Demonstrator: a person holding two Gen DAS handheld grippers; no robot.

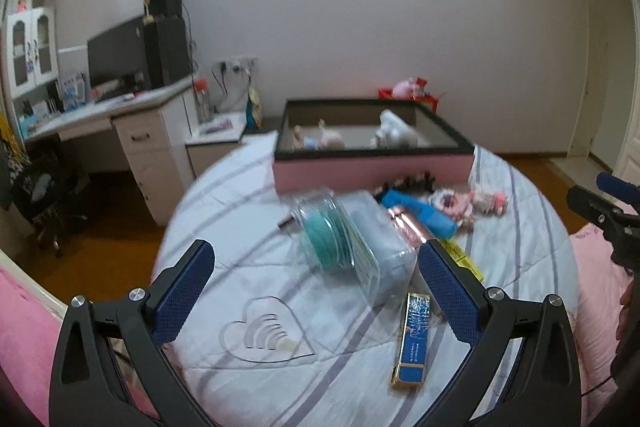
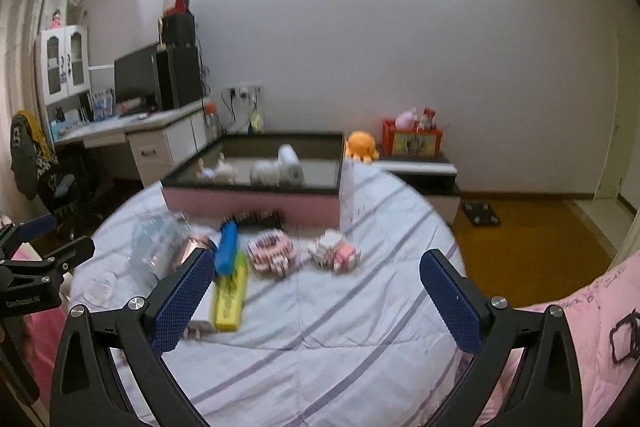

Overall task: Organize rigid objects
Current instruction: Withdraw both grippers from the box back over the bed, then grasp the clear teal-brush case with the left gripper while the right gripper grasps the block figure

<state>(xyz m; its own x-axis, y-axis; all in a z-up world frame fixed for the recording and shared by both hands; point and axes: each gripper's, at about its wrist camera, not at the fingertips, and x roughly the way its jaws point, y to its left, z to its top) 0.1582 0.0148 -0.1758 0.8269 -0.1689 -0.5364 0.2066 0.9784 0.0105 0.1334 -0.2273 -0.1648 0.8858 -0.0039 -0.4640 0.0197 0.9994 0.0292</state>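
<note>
The left gripper [image 1: 316,291] hangs above the striped white-and-lilac bedspread [image 1: 248,203] with its two blue-padded fingers spread wide and nothing between them. The right gripper [image 2: 316,301] is likewise spread wide and empty over the same bedspread [image 2: 340,339].

In the left wrist view, one clear plastic spool case with a teal disc inside [image 1: 334,237] lies at the centre of the frame, leaning against one pale translucent plastic box [image 1: 384,247]. Below and right of them lies one blue-and-gold rectangular box [image 1: 414,341]. At lower centre sits one clear heart-shaped acrylic piece [image 1: 266,333]. Right of centre are one rose-gold metallic tube [image 1: 408,225] and one bright blue oblong case [image 1: 418,213].

In the right wrist view, one yellow rectangular box [image 2: 230,297] lies by the left finger, below the blue case [image 2: 227,247]. Two pink-and-white block figures [image 2: 274,255] sit at mid-frame, side by side but apart. One black comb-like rack [image 2: 258,218] lies just in front of the single pink-sided, black-rimmed shallow tray [image 2: 256,205] at the bed's far edge. The tray holds blurred white items, roughly three; I cannot count them surely.
</note>
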